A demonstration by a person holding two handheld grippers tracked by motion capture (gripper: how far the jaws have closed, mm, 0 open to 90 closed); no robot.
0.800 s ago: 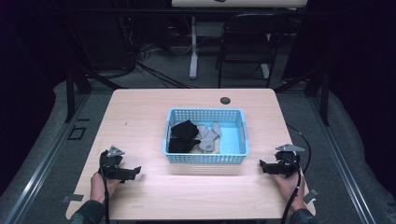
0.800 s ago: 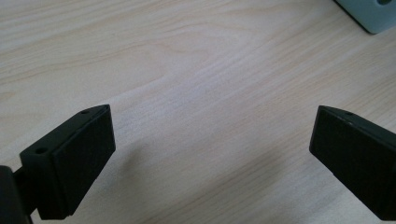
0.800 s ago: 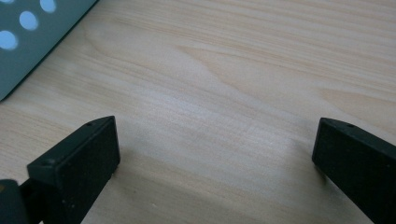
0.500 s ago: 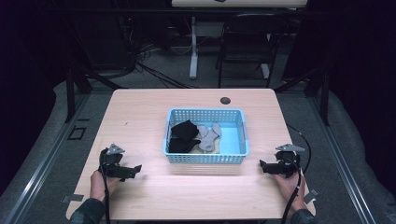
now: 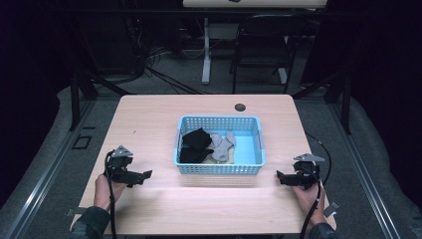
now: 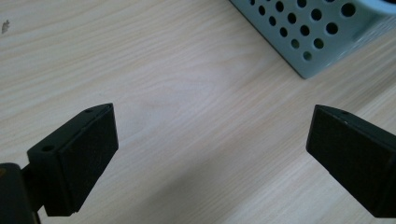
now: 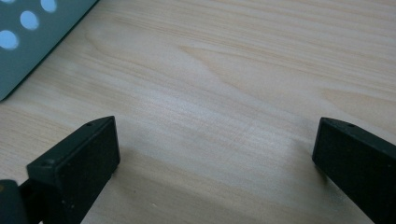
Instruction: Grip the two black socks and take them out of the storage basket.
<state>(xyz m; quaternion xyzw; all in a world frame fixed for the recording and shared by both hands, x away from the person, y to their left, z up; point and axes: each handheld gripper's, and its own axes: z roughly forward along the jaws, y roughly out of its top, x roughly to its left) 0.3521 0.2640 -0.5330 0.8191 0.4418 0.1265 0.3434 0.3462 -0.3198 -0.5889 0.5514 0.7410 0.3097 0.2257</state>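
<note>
A light blue perforated basket (image 5: pixel 219 168) sits at the middle of the wooden table (image 5: pixel 149 119). Inside it lie a black cloth (image 5: pixel 195 145) on the left and a grey cloth (image 5: pixel 222 145) beside it. My left gripper (image 5: pixel 145 176) rests on the table left of the basket, jaws wide apart with bare wood between them (image 6: pixel 210 135); a corner of the basket (image 6: pixel 322 37) shows at the upper right of its view. My right gripper (image 5: pixel 279 178) rests right of the basket, open and empty (image 7: pixel 215 149), the basket's wall (image 7: pixel 28 42) at the upper left of its view.
A small dark round hole (image 5: pixel 240 107) marks the table's far side. Behind the table stand a chair (image 5: pixel 263 45) and a desk leg (image 5: pixel 205 50), with cables on the floor. A person's hands (image 5: pixel 107 191) hold both grippers near the front edge.
</note>
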